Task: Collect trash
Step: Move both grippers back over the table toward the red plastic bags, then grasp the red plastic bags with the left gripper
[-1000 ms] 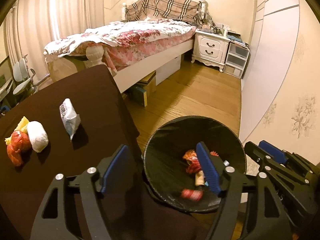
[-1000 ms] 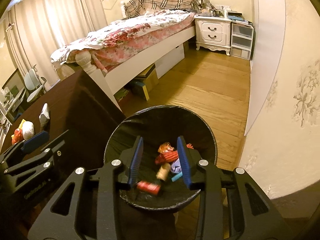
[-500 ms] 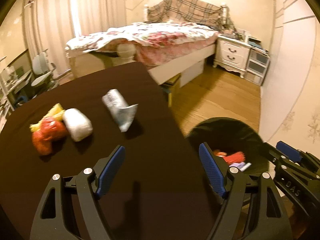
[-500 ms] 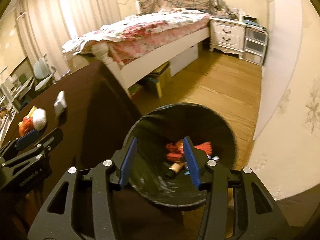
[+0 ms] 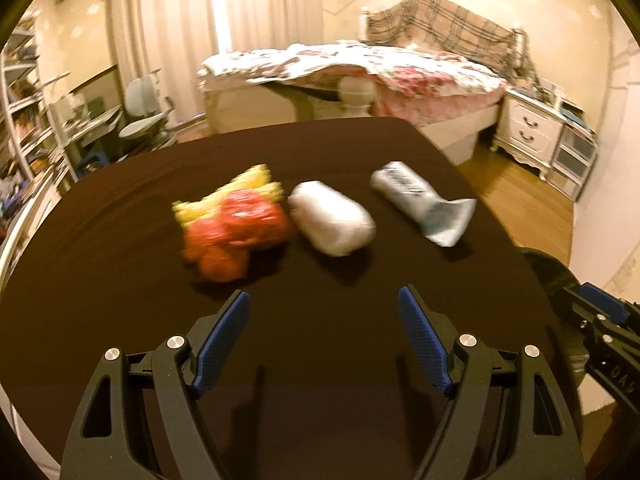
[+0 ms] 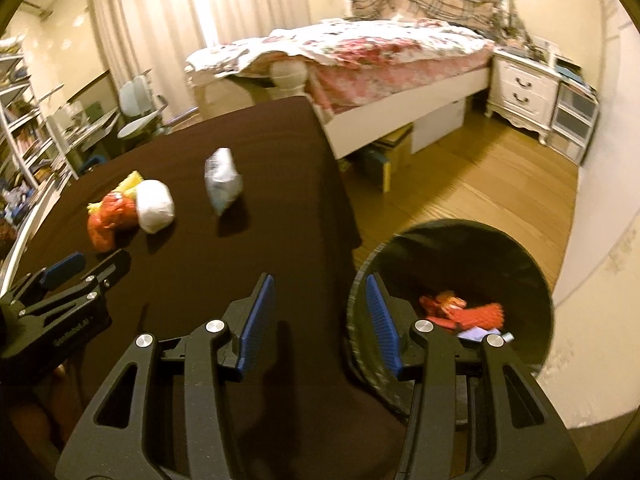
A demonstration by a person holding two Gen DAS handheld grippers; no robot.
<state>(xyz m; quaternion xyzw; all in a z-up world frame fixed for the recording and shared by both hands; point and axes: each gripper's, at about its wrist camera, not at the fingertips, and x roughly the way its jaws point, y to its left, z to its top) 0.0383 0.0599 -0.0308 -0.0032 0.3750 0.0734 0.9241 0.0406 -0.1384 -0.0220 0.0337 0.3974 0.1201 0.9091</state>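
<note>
On the dark brown table (image 5: pixel 320 360) lie a red and yellow wrapper bundle (image 5: pixel 232 224), a white wad (image 5: pixel 332 220) and a silver-blue packet (image 5: pixel 424 204). My left gripper (image 5: pixel 324 304) hovers open over the table, just short of them, with nothing between its fingers. In the right wrist view the same wrapper bundle (image 6: pixel 110 216), wad (image 6: pixel 154 206) and packet (image 6: pixel 222 182) lie farther off. My right gripper (image 6: pixel 320 292) stands open and empty above the table's edge, beside the black bin (image 6: pixel 460 240), which holds red and other wrappers (image 6: pixel 464 312).
A bed (image 6: pixel 360 52) with a flowered cover stands beyond the table, a white nightstand (image 6: pixel 520 88) to its right. Boxes (image 6: pixel 384 152) sit under the bed on the wooden floor (image 6: pixel 480 184). Shelves and a chair (image 5: pixel 140 112) are at the left.
Both grippers swung left from above the bin to over the table. The trash pieces now lie straight ahead of the left gripper. The right gripper's jaws have spread wider.
</note>
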